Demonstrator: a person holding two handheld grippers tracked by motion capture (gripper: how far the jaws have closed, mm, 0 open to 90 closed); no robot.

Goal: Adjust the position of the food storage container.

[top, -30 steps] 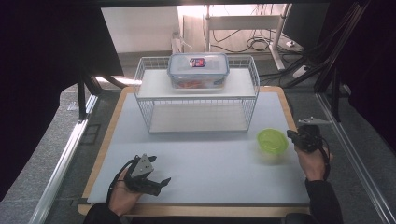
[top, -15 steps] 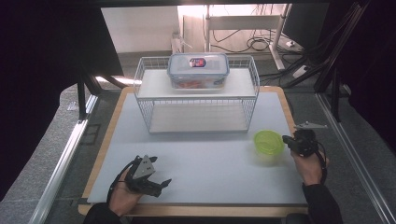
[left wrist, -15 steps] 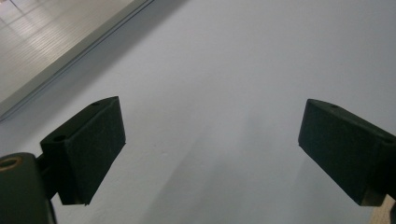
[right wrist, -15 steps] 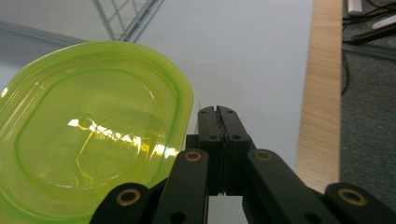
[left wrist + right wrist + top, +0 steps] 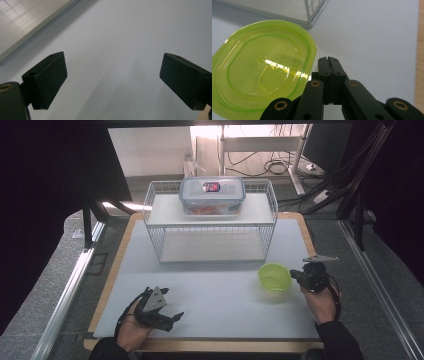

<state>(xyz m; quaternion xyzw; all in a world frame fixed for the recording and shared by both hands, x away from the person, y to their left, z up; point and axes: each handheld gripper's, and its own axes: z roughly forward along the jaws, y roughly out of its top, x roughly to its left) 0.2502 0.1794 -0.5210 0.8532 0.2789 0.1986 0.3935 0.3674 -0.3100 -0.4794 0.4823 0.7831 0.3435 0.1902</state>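
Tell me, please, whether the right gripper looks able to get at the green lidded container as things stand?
Probably yes. The right gripper sits just beside the green lidded container on the white table top, with nothing between them. Its jaws are shut, though, so they would have to open before gripping the rim.

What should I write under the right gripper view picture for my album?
Shut right gripper beside a green lidded container on the white table, near the wire rack's corner.

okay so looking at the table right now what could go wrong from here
The right claw is shut, its tips at the edge of the green lidded container; pushing on could slide or tip it rather than grip it. The wire rack stands close behind, so a shoved container might knock into it.
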